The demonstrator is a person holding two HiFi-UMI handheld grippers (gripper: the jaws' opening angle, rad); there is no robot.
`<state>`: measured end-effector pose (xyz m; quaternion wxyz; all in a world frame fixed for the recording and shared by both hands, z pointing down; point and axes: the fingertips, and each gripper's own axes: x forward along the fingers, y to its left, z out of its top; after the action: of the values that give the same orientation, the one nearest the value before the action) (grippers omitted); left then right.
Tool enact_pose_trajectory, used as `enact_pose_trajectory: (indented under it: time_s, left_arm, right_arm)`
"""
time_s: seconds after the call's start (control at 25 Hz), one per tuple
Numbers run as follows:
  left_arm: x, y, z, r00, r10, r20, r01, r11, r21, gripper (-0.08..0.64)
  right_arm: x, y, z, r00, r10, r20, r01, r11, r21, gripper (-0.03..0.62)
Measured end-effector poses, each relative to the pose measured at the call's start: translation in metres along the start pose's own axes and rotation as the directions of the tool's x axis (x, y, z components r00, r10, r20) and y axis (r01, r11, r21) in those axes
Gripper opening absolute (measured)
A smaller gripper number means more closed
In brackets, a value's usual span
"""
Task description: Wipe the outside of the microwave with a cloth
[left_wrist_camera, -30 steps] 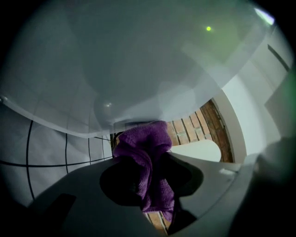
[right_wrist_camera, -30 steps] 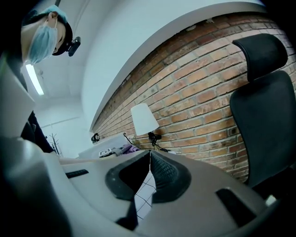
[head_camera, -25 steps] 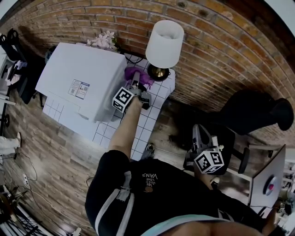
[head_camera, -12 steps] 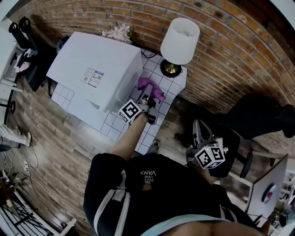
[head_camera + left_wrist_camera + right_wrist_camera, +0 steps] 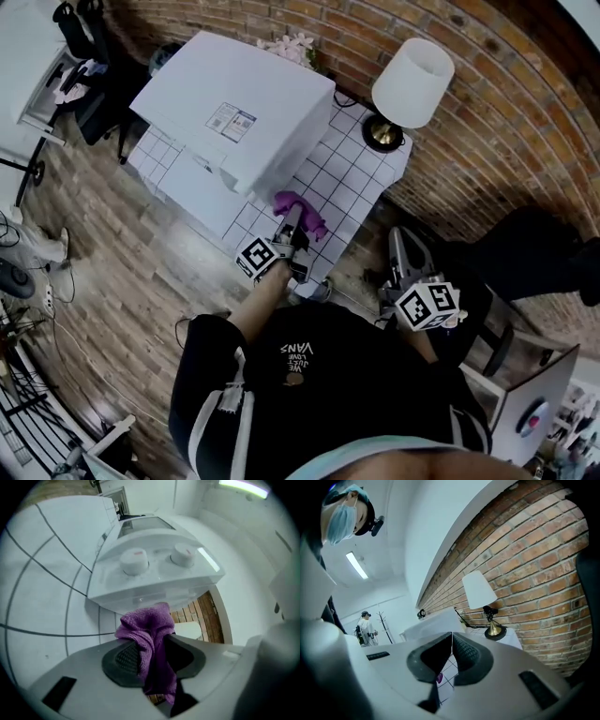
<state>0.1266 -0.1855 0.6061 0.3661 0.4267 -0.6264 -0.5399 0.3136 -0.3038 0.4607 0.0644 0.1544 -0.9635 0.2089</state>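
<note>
Left gripper (image 5: 152, 651) first: its jaws are clamping the purple cloth (image 5: 145, 623), which is bunching up between them and poking out ahead. The right gripper (image 5: 451, 656) is pressing its jaws together on nothing, off the bench (image 5: 347, 178), beyond its near edge. The cloth is sitting over that near edge, just short of the microwave (image 5: 154, 573) and its knob panel, not touching. I'm judging wiping unfinished; which faces are done isn't showing.
</note>
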Motion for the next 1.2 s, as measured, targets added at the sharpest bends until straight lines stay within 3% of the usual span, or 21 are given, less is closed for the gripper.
enact_pose_trajectory:
  time_s: [0.2, 0.4, 0.76, 1.2]
  left_arm:
    - [-0.032, 0.022, 0.009, 0.999, 0.045, 0.024, -0.044, 0.999, -0.022, 0.14]
    - [-0.024, 0.035, 0.012, 0.998, 0.052, 0.026, -0.051, 0.998, -0.03, 0.14]
    - [0.049, 0.038, 0.008, 0.999, 0.033, 0.024, -0.033, 0.999, -0.014, 0.14]
    - [0.165, 0.04, -0.008, 1.0, 0.008, 0.018, -0.008, 1.0, -0.018, 0.14]
  right_arm:
    - [0.003, 0.018, -0.007, 0.999, 0.032, -0.023, -0.033, 0.999, -0.012, 0.003]
    - [-0.01, 0.016, -0.008, 1.0, 0.008, -0.02, -0.008, 1.0, -0.015, 0.003]
    - [-0.056, -0.029, -0.01, 0.99, -0.138, 0.001, 0.138, 0.99, 0.021, 0.003]
    - [-0.091, -0.08, -0.01, 0.958, -0.285, 0.006, 0.284, 0.957, 0.059, 0.003]
